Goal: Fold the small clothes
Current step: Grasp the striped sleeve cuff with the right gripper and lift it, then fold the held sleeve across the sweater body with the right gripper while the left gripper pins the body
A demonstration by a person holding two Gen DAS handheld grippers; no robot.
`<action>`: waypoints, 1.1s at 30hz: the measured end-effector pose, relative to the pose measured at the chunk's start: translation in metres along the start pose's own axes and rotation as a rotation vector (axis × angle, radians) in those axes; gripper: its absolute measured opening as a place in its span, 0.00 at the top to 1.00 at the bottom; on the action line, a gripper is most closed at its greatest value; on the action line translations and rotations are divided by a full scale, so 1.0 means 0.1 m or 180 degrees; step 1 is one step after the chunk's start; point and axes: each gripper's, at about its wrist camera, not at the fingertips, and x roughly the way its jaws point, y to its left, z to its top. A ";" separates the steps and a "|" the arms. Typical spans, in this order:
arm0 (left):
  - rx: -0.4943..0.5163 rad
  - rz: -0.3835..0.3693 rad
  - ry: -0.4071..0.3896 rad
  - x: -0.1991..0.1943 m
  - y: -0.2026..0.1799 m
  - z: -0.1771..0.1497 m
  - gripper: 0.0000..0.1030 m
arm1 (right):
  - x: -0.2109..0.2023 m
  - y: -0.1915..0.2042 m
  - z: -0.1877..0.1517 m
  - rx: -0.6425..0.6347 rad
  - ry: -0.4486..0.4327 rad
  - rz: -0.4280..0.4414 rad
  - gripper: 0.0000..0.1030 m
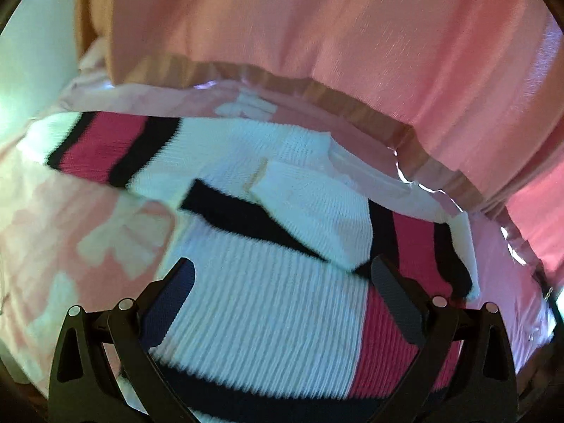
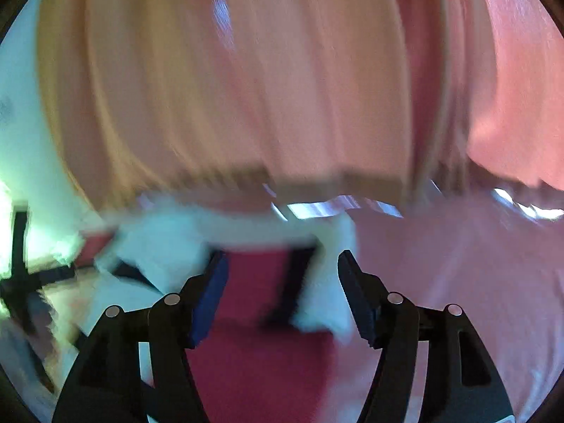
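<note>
Both claws gape empty: the left claw [image 1: 282, 282] sits over the sweater [image 1: 268, 317], its sleeve ahead-right; the right claw [image 2: 282, 271] reaches the sleeve end.

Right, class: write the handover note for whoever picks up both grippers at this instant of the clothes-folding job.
Left gripper: open, over the striped knit sweater, gripping nothing.
Right gripper: open, above the sweater's pink and black band; that view is blurred.
The sweater lies on the pink floral cloth, near the pink curtain.
Done: one white part appears folded over the body.
Left: finish folding and neaten.
</note>
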 end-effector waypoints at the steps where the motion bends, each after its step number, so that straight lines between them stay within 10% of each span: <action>1: 0.0046 0.0047 0.0045 0.16 -0.04 0.06 0.05 | 0.11 -0.01 -0.08 -0.0053 0.0124 -0.0046 0.39; 5: 0.0266 0.0418 0.0181 0.73 -0.14 0.12 0.18 | 0.57 -0.12 -0.31 -0.0302 0.0515 -0.0256 0.39; 10: 0.0341 0.0334 0.0473 1.09 -0.22 0.10 0.42 | 0.79 -0.09 -0.54 -0.0528 0.0718 -0.0348 0.41; 13: 0.0452 0.0313 0.0400 1.17 -0.31 0.09 0.71 | 0.97 -0.11 -0.56 -0.0518 0.0817 -0.0353 0.86; 15: 0.0541 0.0322 0.0309 1.15 -0.39 0.12 0.93 | 0.96 -0.22 -0.50 -0.0223 0.0747 -0.0257 0.89; 20: 0.0529 0.0392 -0.0015 0.95 -0.44 0.24 0.94 | 0.52 -0.42 -0.19 0.0274 0.0208 -0.0059 0.91; 25: 0.0458 0.0519 0.0163 1.15 -0.26 0.20 0.94 | 0.99 -0.64 -0.59 0.0225 0.0951 -0.0360 0.89; 33: 0.0476 0.0487 0.0169 1.11 -0.27 0.13 0.91 | 0.44 -0.53 -0.45 0.0324 0.0674 -0.0274 0.78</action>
